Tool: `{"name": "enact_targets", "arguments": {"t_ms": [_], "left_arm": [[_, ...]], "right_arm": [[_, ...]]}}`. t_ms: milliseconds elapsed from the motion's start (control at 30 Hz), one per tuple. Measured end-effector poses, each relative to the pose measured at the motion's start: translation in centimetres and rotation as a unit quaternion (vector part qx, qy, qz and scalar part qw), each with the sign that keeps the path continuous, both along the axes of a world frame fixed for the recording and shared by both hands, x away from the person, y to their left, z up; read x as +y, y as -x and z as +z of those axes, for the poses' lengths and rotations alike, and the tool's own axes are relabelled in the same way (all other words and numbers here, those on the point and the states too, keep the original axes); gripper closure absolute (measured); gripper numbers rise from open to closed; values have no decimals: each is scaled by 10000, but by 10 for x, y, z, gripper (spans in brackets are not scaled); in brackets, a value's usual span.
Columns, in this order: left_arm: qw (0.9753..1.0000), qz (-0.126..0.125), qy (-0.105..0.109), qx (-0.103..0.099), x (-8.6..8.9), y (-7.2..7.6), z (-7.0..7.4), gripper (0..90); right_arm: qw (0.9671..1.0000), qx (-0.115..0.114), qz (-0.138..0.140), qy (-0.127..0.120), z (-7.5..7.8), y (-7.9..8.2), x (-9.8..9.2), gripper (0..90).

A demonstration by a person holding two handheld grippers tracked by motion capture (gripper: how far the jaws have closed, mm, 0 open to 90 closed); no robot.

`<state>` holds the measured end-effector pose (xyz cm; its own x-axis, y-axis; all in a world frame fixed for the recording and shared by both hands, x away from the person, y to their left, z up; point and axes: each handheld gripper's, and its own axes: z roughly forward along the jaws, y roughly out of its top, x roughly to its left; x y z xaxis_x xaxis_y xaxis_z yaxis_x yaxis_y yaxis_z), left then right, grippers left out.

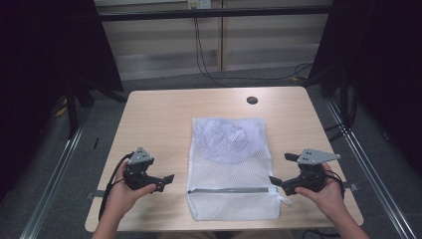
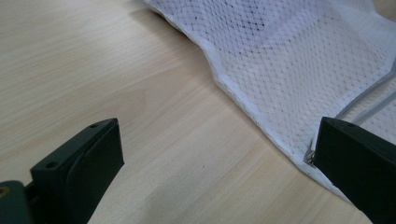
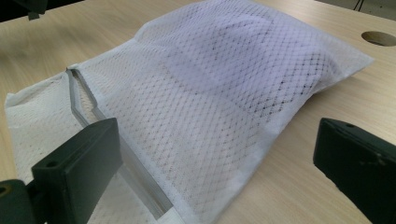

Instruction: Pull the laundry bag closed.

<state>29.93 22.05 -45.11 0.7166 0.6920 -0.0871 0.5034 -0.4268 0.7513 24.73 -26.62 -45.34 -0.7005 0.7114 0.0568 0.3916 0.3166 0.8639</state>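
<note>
The left gripper [image 1: 166,179] hovers just left of the mesh laundry bag [image 1: 231,169], jaws spread wide and empty. The bag lies flat on the middle of the counter [image 1: 154,119], its grey zipper [image 1: 231,190] apparently drawn shut across the near end, with a pale garment [image 1: 224,137] bunched inside toward the far end. Just right of the bag, the right gripper [image 1: 276,181] is likewise released. The packing looks finished, with nothing grasped.
</note>
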Motion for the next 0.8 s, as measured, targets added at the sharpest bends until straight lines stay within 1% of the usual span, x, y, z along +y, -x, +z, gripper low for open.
{"name": "enact_targets", "arguments": {"t_ms": [167, 267, 400, 467, 500, 567, 667, 733, 800], "left_arm": [[10000, -39, 18, 32, -1, 0, 1, 13], [10000, -19, 26, 47, -2, 0, 1, 14], [10000, -54, 12, 76, -4, -1, 1, 14], [10000, -50, -19, 69, -5, -1, 1, 14], [9999, -67, -38, 69, -6, -1, 1, 14], [9999, -90, -24, 96, -7, 0, 1, 14], [9999, -104, -29, 99, -7, -1, 1, 14], [9999, -85, -45, 88, -6, -1, 1, 15], [9999, -77, -29, 97, -6, -1, 1, 14]], "right_arm": [[9999, -23, 111, 96, 0, 0, 6, 10], [9998, -35, 147, 97, 1, 1, 8, 15], [9997, -45, 209, 70, 2, 1, 11, 21], [9998, -101, 180, 61, 5, 1, 15, 55], [9996, -104, 254, 61, 6, 1, 16, 59], [9994, -137, 281, 123, 8, 1, 22, 60], [9993, -111, 335, 138, 9, -1, 27, 63], [9989, -92, 445, 150, 10, -4, 36, 68], [9987, -92, 467, 174, 11, -4, 41, 72]]}}
